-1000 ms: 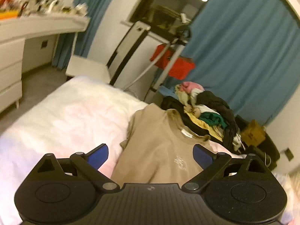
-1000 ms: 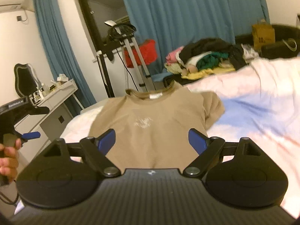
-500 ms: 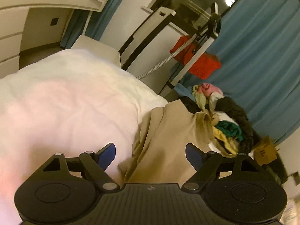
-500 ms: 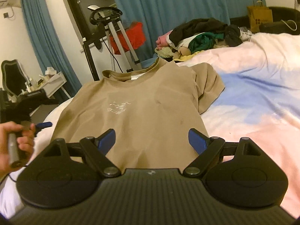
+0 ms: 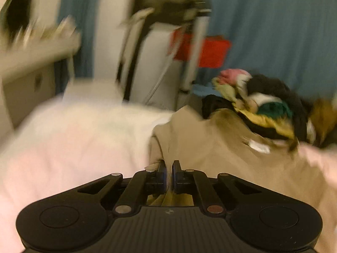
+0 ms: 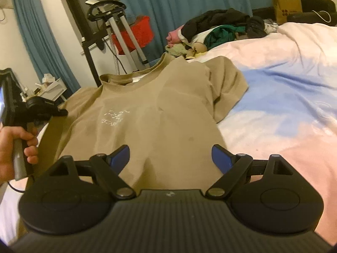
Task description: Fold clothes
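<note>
A tan T-shirt [image 6: 160,109] with a pale chest print lies face up on the bed, collar towards the far end. In the blurred left wrist view my left gripper [image 5: 167,172] sits at the shirt's [image 5: 210,147] left sleeve edge, its jaws closing tight with a fold of tan cloth pinched between the pads. The right wrist view shows that left gripper [image 6: 63,112] at the left, held by a hand [image 6: 12,145], with a strip of sleeve hanging from it. My right gripper [image 6: 170,158] stands open low over the shirt's lower part, nothing between its fingers.
A pile of mixed clothes [image 6: 219,27] lies at the bed's far end, just past the collar. The pink and blue bedcover [image 6: 284,105] spreads to the right. A metal stand with a red bag [image 6: 134,31] and white drawers [image 6: 50,88] stand beyond the bed.
My left gripper has swung in to the shirt's left sleeve and closed on it. My right gripper has sunk closer to the shirt and stays open.
</note>
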Available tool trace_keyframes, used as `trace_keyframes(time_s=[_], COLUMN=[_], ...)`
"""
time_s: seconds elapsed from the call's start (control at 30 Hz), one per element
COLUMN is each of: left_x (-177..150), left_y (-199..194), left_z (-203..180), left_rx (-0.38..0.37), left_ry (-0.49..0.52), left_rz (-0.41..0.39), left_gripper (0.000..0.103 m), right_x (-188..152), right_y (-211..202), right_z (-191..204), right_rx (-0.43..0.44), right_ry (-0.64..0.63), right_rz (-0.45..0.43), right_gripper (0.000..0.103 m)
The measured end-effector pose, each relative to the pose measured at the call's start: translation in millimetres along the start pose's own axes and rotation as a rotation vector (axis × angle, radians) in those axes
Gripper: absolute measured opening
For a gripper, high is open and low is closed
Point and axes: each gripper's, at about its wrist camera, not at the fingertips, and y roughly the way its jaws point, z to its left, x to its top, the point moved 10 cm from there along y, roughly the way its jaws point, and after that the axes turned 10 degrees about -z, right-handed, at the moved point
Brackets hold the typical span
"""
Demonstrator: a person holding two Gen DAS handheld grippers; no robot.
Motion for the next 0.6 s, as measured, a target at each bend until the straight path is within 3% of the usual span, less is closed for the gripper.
trace_keyframes(time_s=[0.13, 0.23, 0.4, 0.53, 0.6], left_x=[0.9, -22.4, -72.5, -83.5, -81.8], left_y=[-12.8, -13.0, 3.7, -1.6, -11.8], left_z=[-80.3, -131.1, -166.3, -158.9, -153.1], left_rx=[-0.106, -0.176, -0.185, -0.217, -0.246], left_ry=[0.265, 0.367, 0.434, 0.388, 0.342], left_rz=[-0.032, 0.007, 0.095, 0.095, 0.087], left_gripper=[0.006, 0.006, 0.008, 0.021, 0.036], right_x=[3.8, 5.8, 7.8, 7.6, 7.6], right_y=[-3.3, -4.0, -4.9, -3.0, -1.6], right_z=[-9.2, -12.5, -17.2, -17.2, -16.4], right_rx=[-0.030, -0.040, -0.047, -0.039, -0.035], right_ry=[0.016, 0.021, 0.017, 0.018, 0.018], right_rz=[-0.005, -0.011, -0.012, -0.009, -0.007], right_gripper=[0.086, 0.086, 0.086, 0.086, 0.086])
